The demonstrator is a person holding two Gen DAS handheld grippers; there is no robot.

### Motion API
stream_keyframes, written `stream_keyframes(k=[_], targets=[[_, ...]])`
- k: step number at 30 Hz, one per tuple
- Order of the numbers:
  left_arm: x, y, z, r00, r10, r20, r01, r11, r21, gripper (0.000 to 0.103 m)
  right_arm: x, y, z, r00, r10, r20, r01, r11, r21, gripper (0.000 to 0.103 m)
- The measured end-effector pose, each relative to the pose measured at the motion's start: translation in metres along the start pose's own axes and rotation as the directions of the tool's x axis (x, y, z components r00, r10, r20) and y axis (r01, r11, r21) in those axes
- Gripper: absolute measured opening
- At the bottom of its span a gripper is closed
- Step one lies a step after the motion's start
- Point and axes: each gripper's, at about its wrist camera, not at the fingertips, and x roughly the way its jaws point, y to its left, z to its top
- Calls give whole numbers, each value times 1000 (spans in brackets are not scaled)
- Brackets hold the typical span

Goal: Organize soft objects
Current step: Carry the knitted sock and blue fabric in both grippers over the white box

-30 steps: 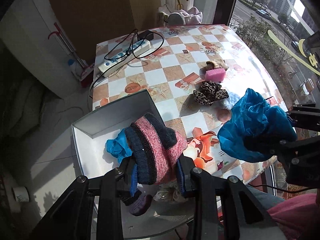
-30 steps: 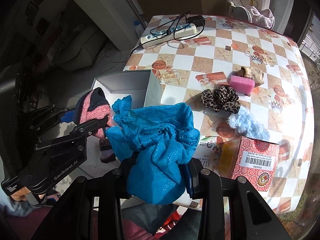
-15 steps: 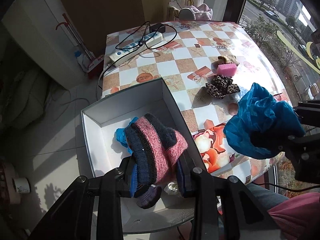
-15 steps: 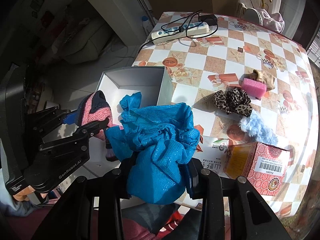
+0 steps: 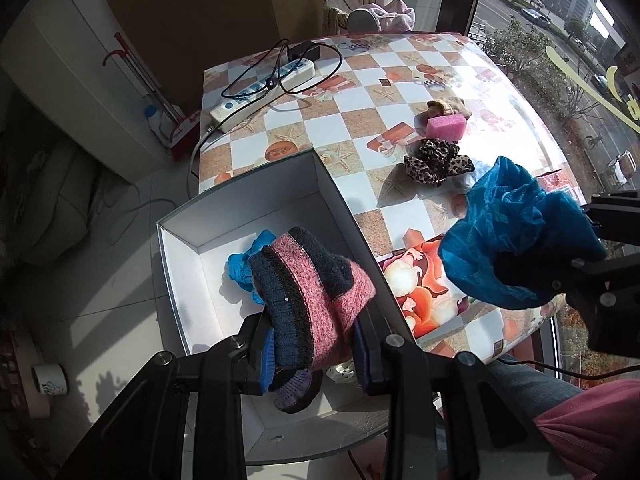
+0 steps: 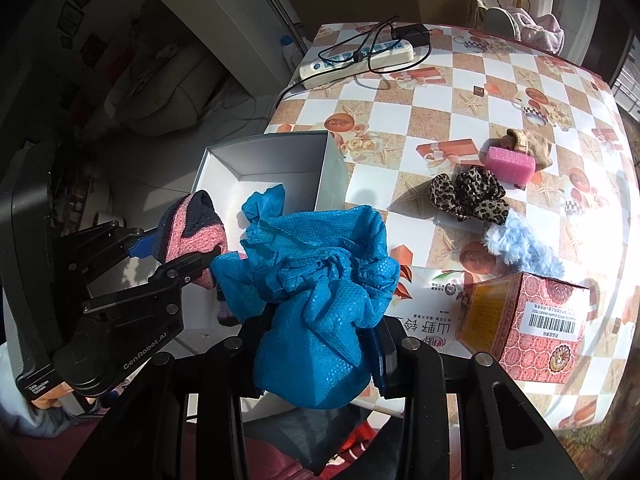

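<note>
Both claws loaded beside the white box

The left gripper pinches a pink-and-navy knit sock above the white box, hiding part of its floor; the right gripper squeezes a blue mesh cloth over the table's near edge, its fingertips buried.

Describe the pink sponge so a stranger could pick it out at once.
On the checkered table, look right of the white box. Just beyond the leopard-print scrunchie lies the pink sponge, touching a tan cloth. It is the only bright pink rectangular block.
</note>
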Motion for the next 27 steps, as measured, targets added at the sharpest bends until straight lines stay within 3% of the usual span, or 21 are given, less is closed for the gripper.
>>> stream_keyframes(k=[12, 27], targets=[[2, 3, -9, 1000, 13, -23, -13, 1000, -26, 34, 5, 4, 1, 1000, 14, -15, -15, 1000, -13, 39], [5, -15, 1, 1000, 6, -27, -5, 999, 54, 34, -1, -13, -4, 1000, 18, 7, -18, 998, 61, 39]])
